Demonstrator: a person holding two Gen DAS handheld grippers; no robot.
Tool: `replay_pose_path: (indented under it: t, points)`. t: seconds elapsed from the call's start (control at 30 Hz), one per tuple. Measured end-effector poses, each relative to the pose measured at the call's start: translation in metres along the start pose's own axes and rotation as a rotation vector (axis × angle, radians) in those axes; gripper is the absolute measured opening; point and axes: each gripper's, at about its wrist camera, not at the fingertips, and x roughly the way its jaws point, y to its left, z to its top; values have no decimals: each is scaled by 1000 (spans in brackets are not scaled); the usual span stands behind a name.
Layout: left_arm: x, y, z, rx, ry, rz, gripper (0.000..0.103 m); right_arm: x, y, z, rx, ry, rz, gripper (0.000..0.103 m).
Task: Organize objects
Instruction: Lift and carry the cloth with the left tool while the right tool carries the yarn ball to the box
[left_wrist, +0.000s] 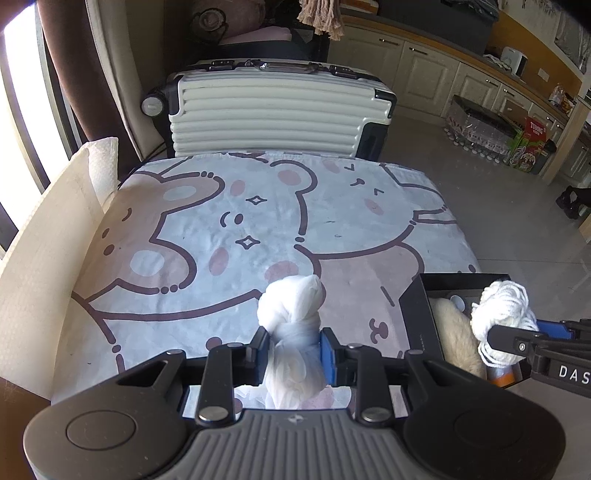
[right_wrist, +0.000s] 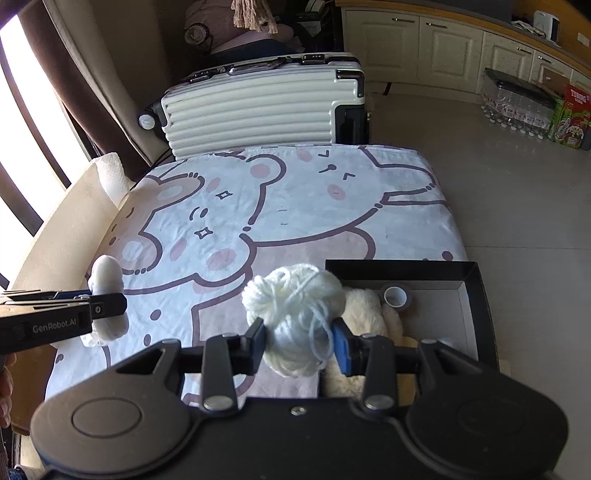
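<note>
"GenRobot.AI" left gripper (left_wrist: 291, 345) fingers clamp a knotted white cloth (left_wrist: 291, 314); right gripper (right_wrist: 301, 341) fingers clamp a yarn ball (right_wrist: 295, 314).

The left claw (left_wrist: 291, 347) is squeezed tight on a knotted white cloth (left_wrist: 291, 314). The knot pokes up above the blue pads (left_wrist: 327, 350). Under it lies a bed (left_wrist: 184, 221) with a cover full of cartoon bears. On the right, the right claw (left_wrist: 517, 341) grips a ball of white yarn (left_wrist: 504, 306) over a black box (left_wrist: 417, 314). Something cream and fluffy (left_wrist: 458, 339) lies in the box, maybe a soft toy. Past the bed stands a white suitcase (left_wrist: 273, 114). A pale board (left_wrist: 51, 258) leans along the bed's left side.
</note>
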Motion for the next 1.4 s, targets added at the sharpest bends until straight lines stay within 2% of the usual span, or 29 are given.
replay_pose_path:
  t: [0.3,0.63,1.03,1.4]
  points:
    - [-1,-9,-1,5,-6,-19,31,-15,-6,1,-5,-31,-29,39]
    - [9,-33,-1,15,-2,-60,31,-26,-43,-3,62,-54,-72,39]
    - [24,-95,3,80,1,-154,31,-36,-96,-14,145,-77,-126,39]
    - [38,-133,5,117,7,-219,31,-37,-124,-21,177,-72,-155,39]
